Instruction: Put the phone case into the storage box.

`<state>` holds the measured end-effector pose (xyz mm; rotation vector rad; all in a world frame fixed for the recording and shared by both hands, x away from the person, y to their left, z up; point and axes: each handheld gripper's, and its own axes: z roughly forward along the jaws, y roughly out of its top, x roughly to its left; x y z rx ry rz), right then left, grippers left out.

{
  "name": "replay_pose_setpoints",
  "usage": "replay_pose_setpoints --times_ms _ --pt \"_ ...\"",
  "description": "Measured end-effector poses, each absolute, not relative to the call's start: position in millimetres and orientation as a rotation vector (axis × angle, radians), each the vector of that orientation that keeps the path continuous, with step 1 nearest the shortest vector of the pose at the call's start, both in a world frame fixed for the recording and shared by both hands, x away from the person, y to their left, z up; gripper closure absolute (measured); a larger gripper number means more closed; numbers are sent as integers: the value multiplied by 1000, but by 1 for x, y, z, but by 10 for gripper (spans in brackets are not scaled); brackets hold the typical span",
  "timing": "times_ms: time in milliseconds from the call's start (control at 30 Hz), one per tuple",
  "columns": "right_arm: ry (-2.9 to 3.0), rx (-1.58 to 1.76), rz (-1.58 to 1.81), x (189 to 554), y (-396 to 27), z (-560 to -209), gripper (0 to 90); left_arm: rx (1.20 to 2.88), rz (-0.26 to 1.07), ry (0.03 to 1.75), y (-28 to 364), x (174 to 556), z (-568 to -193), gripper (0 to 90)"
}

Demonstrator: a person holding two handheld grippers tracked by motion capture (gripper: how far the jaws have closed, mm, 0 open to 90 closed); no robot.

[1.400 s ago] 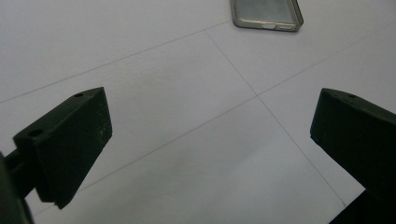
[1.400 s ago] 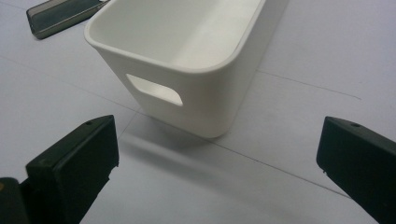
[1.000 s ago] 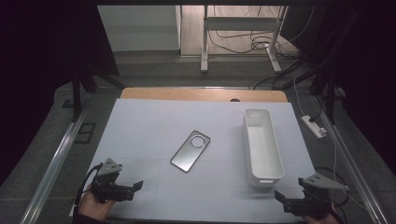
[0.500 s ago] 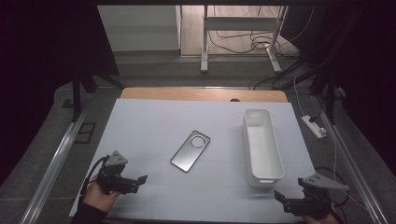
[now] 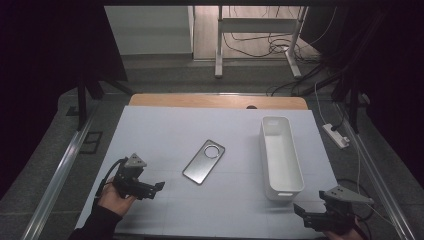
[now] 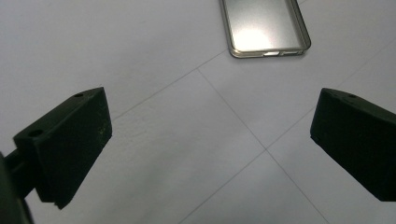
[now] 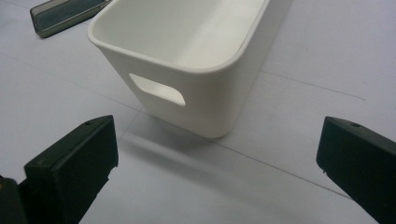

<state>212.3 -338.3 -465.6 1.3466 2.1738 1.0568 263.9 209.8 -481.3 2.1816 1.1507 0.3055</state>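
A silver phone (image 5: 204, 161) lies flat near the middle of the white table, camera ring toward the far side; its near end (image 6: 265, 28) shows at the top of the left gripper view and a corner (image 7: 65, 16) in the right gripper view. My left gripper (image 5: 159, 187) hovers low at the front left, a short way from the phone, open with nothing between its jaws (image 6: 210, 149). A long white bin (image 5: 281, 155) stands empty at the right. My right gripper (image 5: 300, 212) sits at the front right, just short of the bin's handle end (image 7: 187, 70), open and empty.
The white table top (image 5: 165, 130) has a wooden strip (image 5: 215, 101) along its far edge. Metal rails run down both sides. A power strip (image 5: 336, 135) and cables lie on the floor at the right.
The left gripper has moved forward and to the right, closer to the phone. The right gripper, phone and bin have stayed put.
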Motion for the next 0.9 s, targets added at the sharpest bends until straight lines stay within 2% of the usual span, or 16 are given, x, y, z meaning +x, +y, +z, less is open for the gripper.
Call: replay_pose_setpoints --times_ms 900 --pt "2183 1340 1054 213 -338 -466 0 2276 259 1114 189 306 -476 0"
